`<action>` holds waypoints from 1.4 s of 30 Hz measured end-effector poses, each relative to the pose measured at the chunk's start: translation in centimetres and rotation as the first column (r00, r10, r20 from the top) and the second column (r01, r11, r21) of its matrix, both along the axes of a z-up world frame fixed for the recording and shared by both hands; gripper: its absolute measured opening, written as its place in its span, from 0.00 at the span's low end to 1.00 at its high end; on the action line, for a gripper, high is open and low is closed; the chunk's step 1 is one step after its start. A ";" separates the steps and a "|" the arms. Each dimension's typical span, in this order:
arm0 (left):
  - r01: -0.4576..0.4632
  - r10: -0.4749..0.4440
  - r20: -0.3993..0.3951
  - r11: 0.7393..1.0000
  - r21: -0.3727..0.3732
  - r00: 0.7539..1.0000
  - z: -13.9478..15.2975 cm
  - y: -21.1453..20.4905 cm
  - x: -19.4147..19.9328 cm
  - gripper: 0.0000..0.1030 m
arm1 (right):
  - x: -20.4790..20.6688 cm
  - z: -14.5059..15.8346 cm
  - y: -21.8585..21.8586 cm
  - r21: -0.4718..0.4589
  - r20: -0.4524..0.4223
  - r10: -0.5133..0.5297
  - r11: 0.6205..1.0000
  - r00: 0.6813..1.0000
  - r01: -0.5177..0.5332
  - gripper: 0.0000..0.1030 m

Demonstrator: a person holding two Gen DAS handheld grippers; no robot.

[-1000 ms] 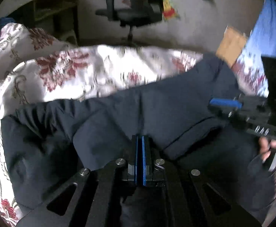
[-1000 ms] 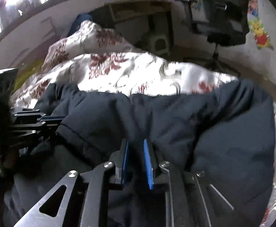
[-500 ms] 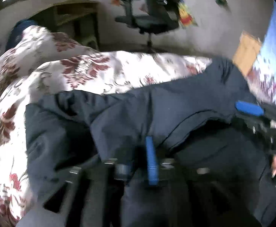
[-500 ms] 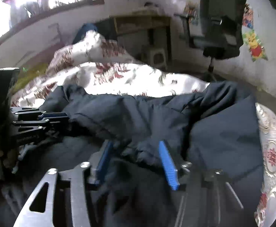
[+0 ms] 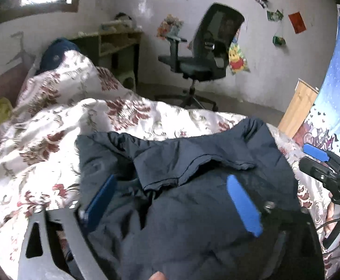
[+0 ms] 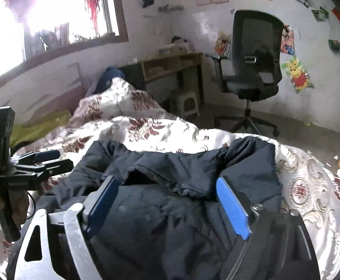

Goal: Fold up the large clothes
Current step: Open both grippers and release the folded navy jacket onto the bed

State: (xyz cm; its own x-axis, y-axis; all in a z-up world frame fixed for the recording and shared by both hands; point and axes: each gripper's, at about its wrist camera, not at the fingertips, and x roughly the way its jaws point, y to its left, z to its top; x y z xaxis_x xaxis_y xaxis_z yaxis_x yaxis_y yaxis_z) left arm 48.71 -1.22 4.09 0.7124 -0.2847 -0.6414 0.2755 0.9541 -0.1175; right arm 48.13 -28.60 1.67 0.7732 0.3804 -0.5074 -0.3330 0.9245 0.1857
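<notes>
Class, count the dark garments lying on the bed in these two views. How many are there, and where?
1: a navy jacket spread on the floral quilt, below both claws. Its folds overlap, so another dark piece could be hidden beneath.

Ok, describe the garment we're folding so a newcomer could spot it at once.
Start at the bed under the floral quilt, cream with dark red flowers. On its near end lies the dark navy jacket, a part folded over with a stitched hem. It is the only plain dark item on the patterned quilt.
</notes>
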 end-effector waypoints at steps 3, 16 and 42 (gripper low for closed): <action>-0.014 0.014 0.043 1.000 -0.001 0.999 2.1 0.1 -2.5 0.95 | -2.8 1.8 -0.3 0.006 0.035 -0.002 1.000 0.999 0.002 0.92; -0.010 -0.003 0.135 0.995 0.097 0.991 7.4 -1.5 -15.4 0.96 | -14.9 6.5 -2.4 0.033 0.091 -0.022 0.999 0.996 0.019 0.96; 0.271 -0.280 -0.017 0.911 0.310 0.960 -6.2 -2.6 -32.6 0.96 | -29.4 -4.4 -1.0 -0.212 -0.232 0.116 0.963 0.966 -0.167 0.99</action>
